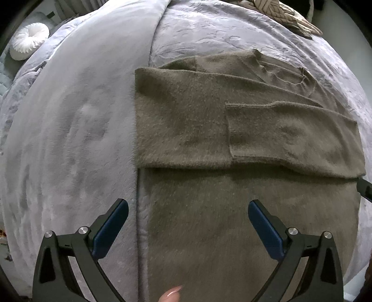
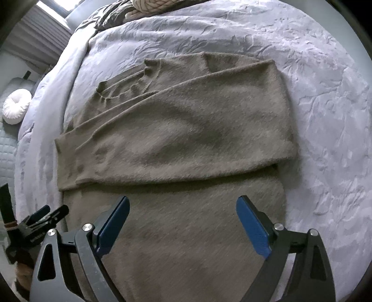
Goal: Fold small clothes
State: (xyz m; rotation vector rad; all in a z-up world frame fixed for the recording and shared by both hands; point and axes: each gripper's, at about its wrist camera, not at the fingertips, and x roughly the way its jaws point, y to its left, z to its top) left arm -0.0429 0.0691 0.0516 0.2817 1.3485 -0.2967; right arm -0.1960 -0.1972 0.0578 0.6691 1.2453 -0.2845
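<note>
A fuzzy olive-brown sweater (image 1: 232, 144) lies flat on the bed, both sleeves folded across its chest, neckline at the far end. My left gripper (image 1: 188, 206) hovers open over the sweater's lower left edge, one blue pad above the blanket and one above the knit, nothing between them. In the right wrist view the same sweater (image 2: 181, 139) fills the middle. My right gripper (image 2: 182, 203) hangs open above its lower body, holding nothing. The left gripper (image 2: 44, 220) shows at the left edge of that view. A fingertip (image 1: 172, 293) shows at the bottom.
A smooth grey blanket (image 1: 76, 130) lies left of the sweater on a patterned lilac bedspread (image 2: 325, 130). A round white pleated cushion (image 1: 28, 44) sits off the bed at far left. A beige knitted cushion (image 1: 286, 16) rests at the head end.
</note>
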